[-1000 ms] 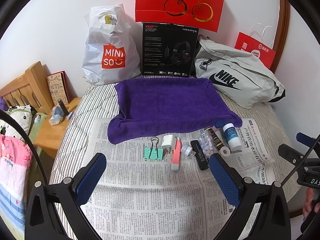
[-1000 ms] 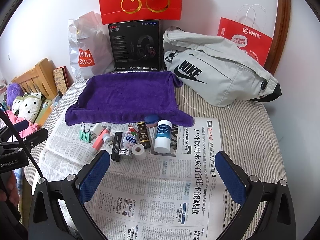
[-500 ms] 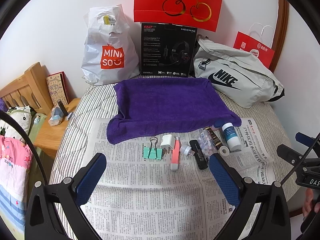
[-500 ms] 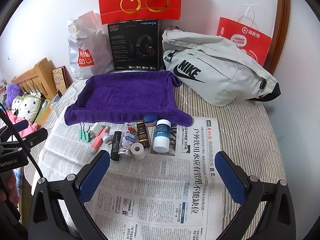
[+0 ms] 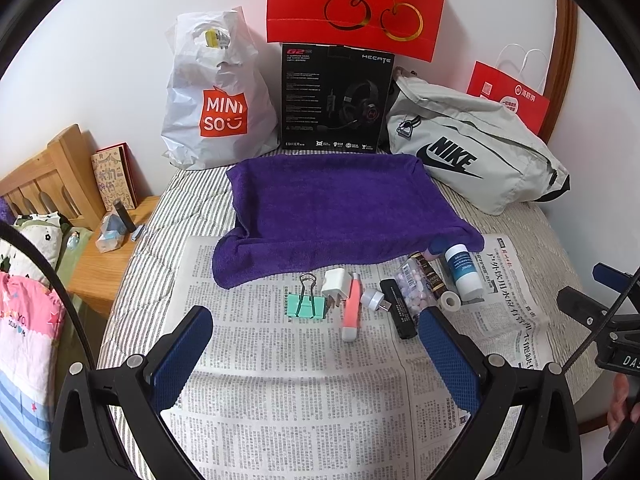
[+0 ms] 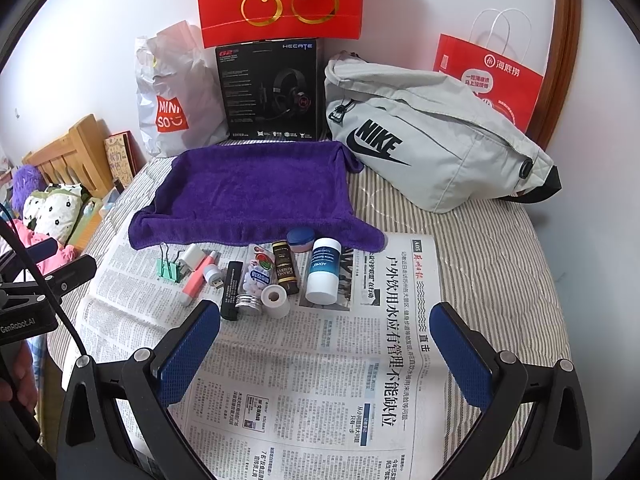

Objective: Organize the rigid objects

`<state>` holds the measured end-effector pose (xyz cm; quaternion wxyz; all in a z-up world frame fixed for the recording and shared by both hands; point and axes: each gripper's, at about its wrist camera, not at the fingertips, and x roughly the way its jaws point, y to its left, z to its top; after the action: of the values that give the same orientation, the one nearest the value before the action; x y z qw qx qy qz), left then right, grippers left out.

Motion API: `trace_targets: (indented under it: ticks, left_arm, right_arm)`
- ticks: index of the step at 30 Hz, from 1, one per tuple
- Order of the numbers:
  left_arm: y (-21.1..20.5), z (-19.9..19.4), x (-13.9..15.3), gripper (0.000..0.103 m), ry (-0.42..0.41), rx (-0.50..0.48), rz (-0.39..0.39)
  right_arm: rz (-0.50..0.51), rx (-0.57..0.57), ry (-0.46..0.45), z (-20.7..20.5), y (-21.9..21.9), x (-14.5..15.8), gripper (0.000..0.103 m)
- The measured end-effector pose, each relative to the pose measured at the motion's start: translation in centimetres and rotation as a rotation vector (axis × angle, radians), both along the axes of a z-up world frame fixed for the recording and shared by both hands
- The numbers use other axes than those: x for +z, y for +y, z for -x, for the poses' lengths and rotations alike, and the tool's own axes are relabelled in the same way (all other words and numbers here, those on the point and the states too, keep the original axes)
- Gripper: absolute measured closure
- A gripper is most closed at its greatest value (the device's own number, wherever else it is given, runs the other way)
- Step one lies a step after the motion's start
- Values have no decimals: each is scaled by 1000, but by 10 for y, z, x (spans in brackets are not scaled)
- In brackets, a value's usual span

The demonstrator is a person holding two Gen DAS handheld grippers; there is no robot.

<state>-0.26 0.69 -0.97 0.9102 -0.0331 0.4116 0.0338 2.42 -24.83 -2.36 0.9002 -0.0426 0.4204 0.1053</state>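
Observation:
A row of small objects lies on newspaper (image 5: 304, 384) in front of a purple towel (image 5: 340, 208): a green binder clip (image 5: 306, 304), a white plug (image 5: 334, 282), a pink tube (image 5: 351, 310), a black stick (image 5: 398, 310), a pill bottle (image 6: 256, 276), a tape roll (image 6: 276, 300) and a white bottle (image 6: 323, 272). My left gripper (image 5: 316, 340) is open and empty, just short of the clip and tube. My right gripper (image 6: 326, 340) is open and empty, short of the white bottle.
At the back stand a white Miniso bag (image 5: 214, 100), a black headset box (image 5: 336, 100), a red gift bag (image 5: 356, 4) and a grey Nike bag (image 5: 472, 152). A wooden bedside stand (image 5: 104, 264) is at the left. The striped mattress edge drops off at right.
Both grippers have crept slightly forward toward the row of objects. Nothing on the newspaper has moved.

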Motion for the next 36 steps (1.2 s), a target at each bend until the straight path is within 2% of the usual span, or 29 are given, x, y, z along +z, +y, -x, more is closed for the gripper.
trace_targets:
  ticks: [7,14,23,26,28,31,34,36]
  left_arm:
    - [14,-14,-20,0,33,2,6]
    - [31,-41,-64,1,85,24,-19]
    - [24,-84,-115,5,140,-32,-46]
    - [19,-92,-129,9,167,-45,-124]
    - [19,-94,-135,9,169,-51,-145]
    - [21,-98,-138,18,167,-64,-89]
    - [19,-101,-143,20,169,-73,-99]
    - [21,-98,-143,26,164,-84,-77]
  right_arm:
    - [-1,-5,7,-5,-4,-4,0]
    - [3,-20,42,-21,-10,-21,0]
    - [13,-43,105,-37,-22,-47,0]
    - [16,-53,120,-41,-26,-53,0]
    - [20,-57,130,-45,-27,-57,0]
    - [38,-59,143,-49,-28,-62,0]
    - [46,-65,155,-55,-28,-67,0]
    - [45,-67,167,-60,-28,-71,0]
